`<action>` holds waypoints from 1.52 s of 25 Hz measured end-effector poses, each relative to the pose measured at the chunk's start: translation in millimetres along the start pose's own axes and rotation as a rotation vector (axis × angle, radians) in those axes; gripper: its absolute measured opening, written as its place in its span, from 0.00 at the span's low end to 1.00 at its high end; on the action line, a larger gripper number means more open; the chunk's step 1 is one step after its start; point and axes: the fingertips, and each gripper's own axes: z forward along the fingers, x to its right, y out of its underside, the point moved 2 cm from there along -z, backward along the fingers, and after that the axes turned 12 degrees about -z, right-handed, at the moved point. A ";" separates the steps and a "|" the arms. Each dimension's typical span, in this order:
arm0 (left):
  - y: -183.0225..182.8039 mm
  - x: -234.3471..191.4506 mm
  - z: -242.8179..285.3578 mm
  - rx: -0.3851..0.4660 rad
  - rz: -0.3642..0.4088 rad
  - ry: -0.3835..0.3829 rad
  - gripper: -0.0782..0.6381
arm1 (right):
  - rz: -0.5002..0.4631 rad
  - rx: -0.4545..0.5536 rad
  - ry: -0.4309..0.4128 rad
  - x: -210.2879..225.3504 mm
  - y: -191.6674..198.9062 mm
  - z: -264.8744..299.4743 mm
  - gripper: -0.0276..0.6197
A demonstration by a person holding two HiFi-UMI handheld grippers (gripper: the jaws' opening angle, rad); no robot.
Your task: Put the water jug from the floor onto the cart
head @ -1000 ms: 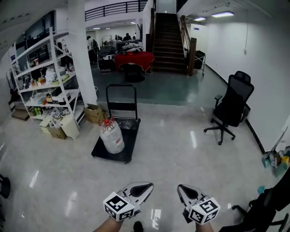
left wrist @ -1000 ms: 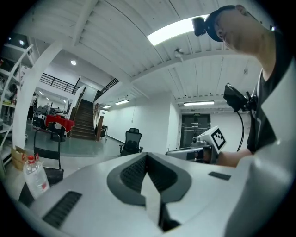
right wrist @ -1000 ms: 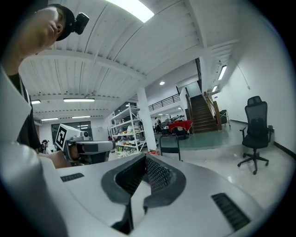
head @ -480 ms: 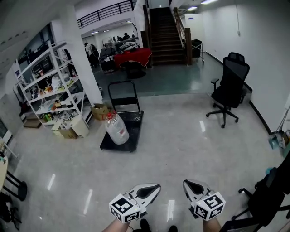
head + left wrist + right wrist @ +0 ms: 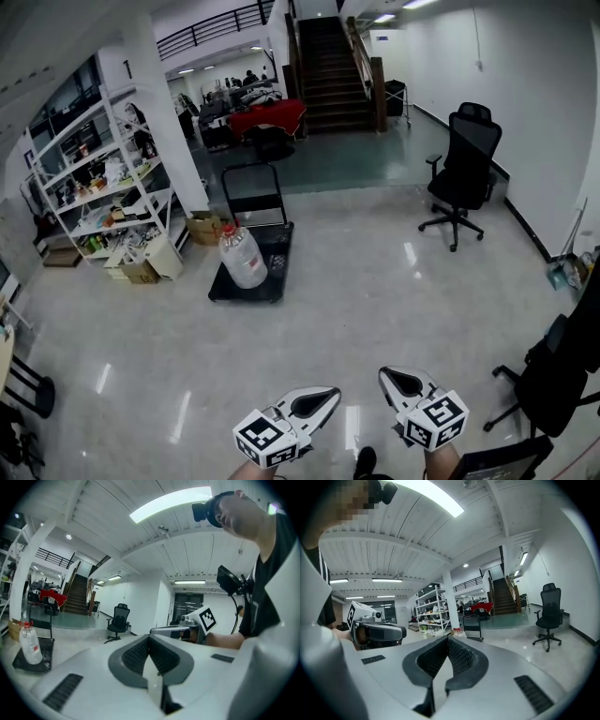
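**Left tool** (image 5: 330, 396): held low in a hand, pointing roughly level across the floor (image 5: 319, 309). The jaws are fully together, the dark ribbed pads meeting along one line with nothing between them. A marker cube sits at its rear.

**Right tool** (image 5: 386, 377): just beside the left tool on its right, apart from it and pointing the same way. The jaws are likewise pressed together and grip nothing.

**Water jug** (image 5: 243, 257): large clear bottle with a red cap, standing upright. It is well ahead of both tools, off to the left of the left tool. It stands on the deck of the cart, toward the deck's near left part, not on the floor.

**Cart** (image 5: 277, 265): flat black platform trolley with an upright push handle at its far end. It stands well ahead of the tools, to their left.

**Office chair** (image 5: 461, 169): black, on castors, well ahead and to the right of the right tool, near the white wall.

**Shelving unit** (image 5: 98, 178): white, open, loaded with mixed goods too small to identify. It stands far ahead and left of the left tool, beyond the cart.

**Cardboard boxes** (image 5: 199, 230): at floor level between the shelving unit and the cart.

**Pillar** (image 5: 167, 131): white, just right of the shelving unit.

**Staircase** (image 5: 328, 61): dark, at the far end, straight ahead of the tools.

**Red-covered table** (image 5: 268, 117): just left of the staircase's foot.
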 end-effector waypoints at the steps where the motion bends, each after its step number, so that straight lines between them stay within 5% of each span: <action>1: 7.5 1.1 -16.6 0.002 -0.006 -0.002 0.11 | -0.003 -0.002 0.003 -16.2 1.0 -2.7 0.05; 12: 64.2 19.2 -181.9 0.055 -0.097 -0.069 0.11 | 0.002 -0.059 0.049 -175.6 7.3 -67.3 0.05; 19: 67.4 79.7 -193.2 0.076 -0.059 -0.044 0.11 | 0.005 -0.045 0.091 -191.3 13.4 -134.4 0.05; 28: 95.7 195.9 -180.9 0.082 -0.037 -0.125 0.11 | -0.045 0.008 0.048 -202.5 34.9 -266.2 0.05; 38: 121.1 304.6 -175.5 0.028 -0.043 -0.113 0.11 | 0.016 0.025 0.079 -201.3 55.2 -372.1 0.05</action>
